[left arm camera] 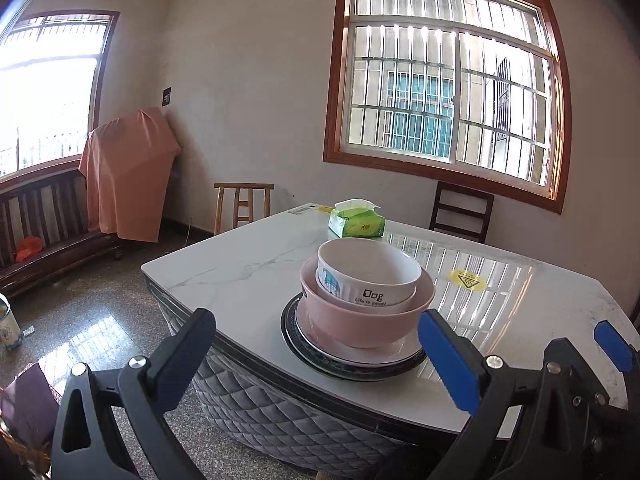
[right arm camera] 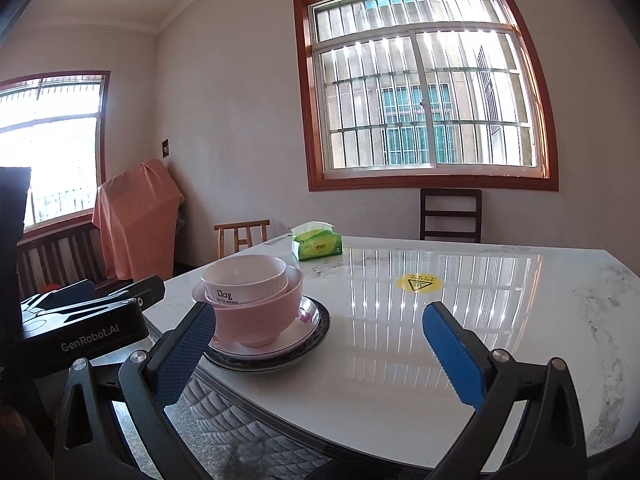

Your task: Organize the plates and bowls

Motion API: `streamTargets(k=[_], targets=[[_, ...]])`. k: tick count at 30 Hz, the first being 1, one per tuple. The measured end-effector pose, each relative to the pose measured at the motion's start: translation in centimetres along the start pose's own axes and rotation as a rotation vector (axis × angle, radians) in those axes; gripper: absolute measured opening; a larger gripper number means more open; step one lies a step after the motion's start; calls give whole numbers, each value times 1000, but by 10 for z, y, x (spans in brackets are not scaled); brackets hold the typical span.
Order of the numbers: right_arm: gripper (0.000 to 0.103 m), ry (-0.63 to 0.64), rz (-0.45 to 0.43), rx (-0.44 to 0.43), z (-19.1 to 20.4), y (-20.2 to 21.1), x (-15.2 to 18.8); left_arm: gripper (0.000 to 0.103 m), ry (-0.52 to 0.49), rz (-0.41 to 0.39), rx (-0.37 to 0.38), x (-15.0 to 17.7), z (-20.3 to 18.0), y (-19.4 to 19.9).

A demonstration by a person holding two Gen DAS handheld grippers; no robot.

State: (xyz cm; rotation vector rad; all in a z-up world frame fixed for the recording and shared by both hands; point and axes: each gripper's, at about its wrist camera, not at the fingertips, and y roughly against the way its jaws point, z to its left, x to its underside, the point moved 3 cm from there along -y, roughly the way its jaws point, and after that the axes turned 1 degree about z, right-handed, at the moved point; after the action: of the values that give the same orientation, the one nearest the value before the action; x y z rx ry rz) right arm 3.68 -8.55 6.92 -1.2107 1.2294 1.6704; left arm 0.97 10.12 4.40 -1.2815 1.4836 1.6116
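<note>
White ceramic bowl (left arm camera: 368, 276) printed with the word "Dog" is sitting nested in a larger pink bowl (left arm camera: 366, 322), and both are resting on a white plate with a thin dark rim line (left arm camera: 356, 354), which is lying on a wider dark-rimmed plate (left arm camera: 292, 336). In the left wrist view the stack is sitting at the centre of the frame, near the front edge of the glossy white marble-look table (left arm camera: 240, 276); in the right wrist view it is sitting left of centre.

Left gripper (left arm camera: 318, 344) is hovering just in front of the stack with its jaws spread wide and nothing between them. Right gripper (right arm camera: 320, 344) is likewise hanging released over bare tabletop, its jaws wide apart, the stack lying just beyond its blue left finger pad (right arm camera: 184, 352).

Farther back on the table a green tissue pack (left arm camera: 356, 220) is lying near the far edge, and a round yellow warning sticker (left arm camera: 469, 280) is showing right of the stack. Beyond the table, a light wooden stool (left arm camera: 243, 206) is standing at the left and a dark wooden chair (left arm camera: 462, 216) under the barred, wood-framed window (left arm camera: 448, 80). An orange cloth (left arm camera: 128, 172) is draping something at the left of the frame.
</note>
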Motion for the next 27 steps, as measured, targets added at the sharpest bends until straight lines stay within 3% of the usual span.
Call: streamTargets(k=[8,27], targets=[[103,4,82,17,-3,-17,21,103,-13,73,-31,33,3,-28],[103,-8,139,-14,1,-26,27,103,-22,154,-52,45,3,-47]])
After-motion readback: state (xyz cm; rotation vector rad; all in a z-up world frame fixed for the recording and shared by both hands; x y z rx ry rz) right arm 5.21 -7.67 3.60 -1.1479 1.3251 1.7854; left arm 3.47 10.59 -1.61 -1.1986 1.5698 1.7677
